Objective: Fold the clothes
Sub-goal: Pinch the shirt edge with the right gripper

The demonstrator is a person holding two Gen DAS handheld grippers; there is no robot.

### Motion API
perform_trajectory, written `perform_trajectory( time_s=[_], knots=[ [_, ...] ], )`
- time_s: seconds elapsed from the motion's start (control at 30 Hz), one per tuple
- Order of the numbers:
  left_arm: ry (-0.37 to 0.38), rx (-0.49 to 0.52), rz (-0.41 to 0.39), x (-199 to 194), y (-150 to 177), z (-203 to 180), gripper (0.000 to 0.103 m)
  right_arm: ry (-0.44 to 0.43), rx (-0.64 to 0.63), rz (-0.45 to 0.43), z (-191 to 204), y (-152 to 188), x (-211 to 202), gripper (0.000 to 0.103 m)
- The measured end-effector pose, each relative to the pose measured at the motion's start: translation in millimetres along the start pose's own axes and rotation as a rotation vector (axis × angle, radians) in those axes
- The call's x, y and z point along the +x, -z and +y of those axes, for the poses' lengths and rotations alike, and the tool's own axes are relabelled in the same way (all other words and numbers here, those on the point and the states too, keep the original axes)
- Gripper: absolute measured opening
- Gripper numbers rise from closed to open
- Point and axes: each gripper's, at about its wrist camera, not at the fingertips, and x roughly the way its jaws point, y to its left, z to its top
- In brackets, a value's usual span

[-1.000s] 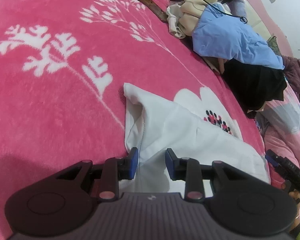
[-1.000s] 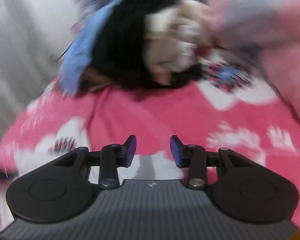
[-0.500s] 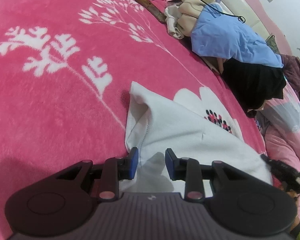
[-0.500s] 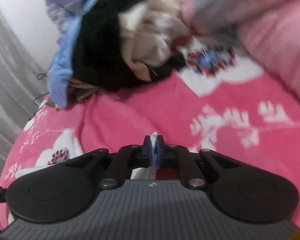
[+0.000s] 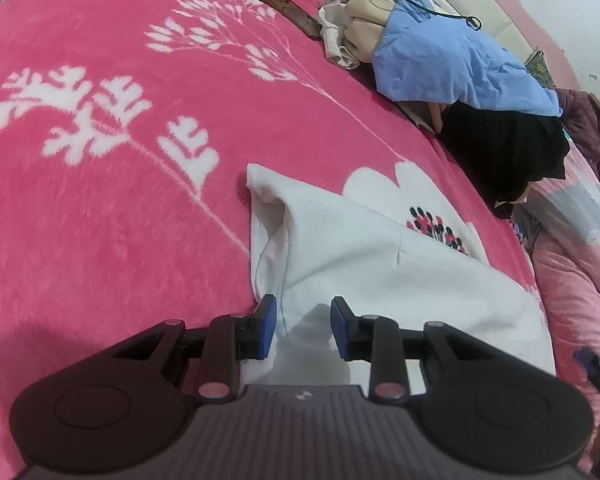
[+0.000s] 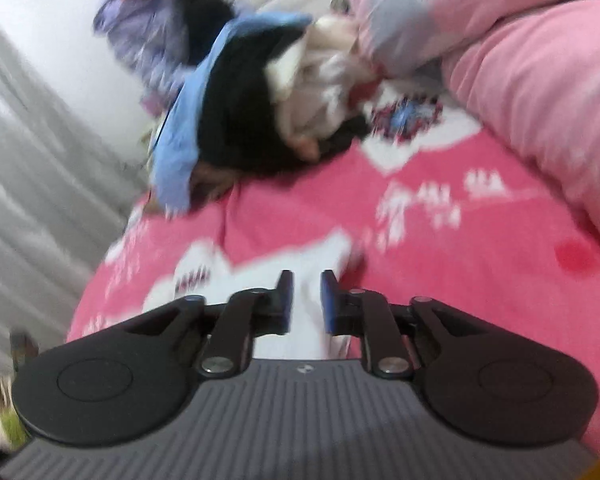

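A white garment [image 5: 380, 272] is seen spread on the pink floral blanket [image 5: 100, 200] of a bed, lying mostly flat. Its far left corner is turned up into a loose open fold, where a stitched hem is shown along the raised edge. A faint crease is visible near its middle. Its near edge is hidden behind the tool body. In the right wrist view the same white garment [image 6: 308, 264] is caught blurred, so its edges cannot be told exactly.

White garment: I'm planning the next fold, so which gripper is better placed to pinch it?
Left. The left gripper is open over the white garment, its edge between the fingers; the right view is blurred.
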Motion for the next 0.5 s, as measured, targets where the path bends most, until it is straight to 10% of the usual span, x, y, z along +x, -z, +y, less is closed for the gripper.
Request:
perform_trajectory(
  time_s=[0.07, 0.3, 0.33, 0.43, 0.5],
  knots=[
    [-0.002, -0.003, 0.002, 0, 0, -1, 0.031, 0.044, -0.059, 0.014, 12, 17, 1, 0.048],
    [-0.015, -0.004, 0.004, -1, 0, -3, 0.032, 0.202, -0.315, 0.077, 51, 60, 30, 0.064],
    [-0.016, -0.005, 0.004, -1, 0, -3, 0.032, 0.224, -0.351, 0.087, 57, 66, 34, 0.06],
    [-0.016, -0.01, 0.005, -1, 0, -3, 0.032, 0.251, -0.362, 0.117, 63, 76, 41, 0.003],
    [-0.014, -0.012, 0.006, -1, 0, -2, 0.032, 0.137, -0.186, 0.086, 49, 67, 22, 0.003]
  ],
)
